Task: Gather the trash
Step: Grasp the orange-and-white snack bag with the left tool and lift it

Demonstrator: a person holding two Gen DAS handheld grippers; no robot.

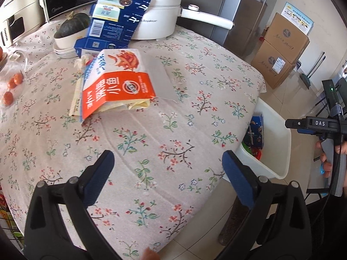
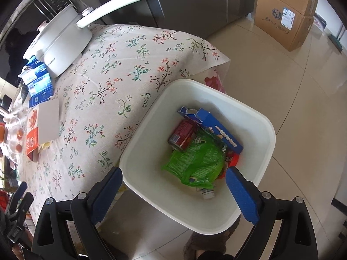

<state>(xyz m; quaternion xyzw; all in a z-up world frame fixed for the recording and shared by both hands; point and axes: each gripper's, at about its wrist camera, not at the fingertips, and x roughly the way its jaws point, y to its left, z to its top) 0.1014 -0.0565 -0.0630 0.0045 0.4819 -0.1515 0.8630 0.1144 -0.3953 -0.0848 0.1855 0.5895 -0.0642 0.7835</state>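
White bin (image 2: 256, 199) is standing on the floor beside the table (image 1: 151, 151), already holding a green packet (image 2: 195, 162), red can (image 2: 181, 136) and blue box (image 2: 216, 127). Left gripper (image 1: 168, 173) is hanging wide open and empty over the floral cloth; right gripper (image 2: 173, 186) is gaping above the bin, holding nothing. Judged step: fetching the next item. Orange carton (image 1: 117, 88) and blue carton (image 1: 115, 26) are lying ahead; left needs reaching forward and closing on the orange one.
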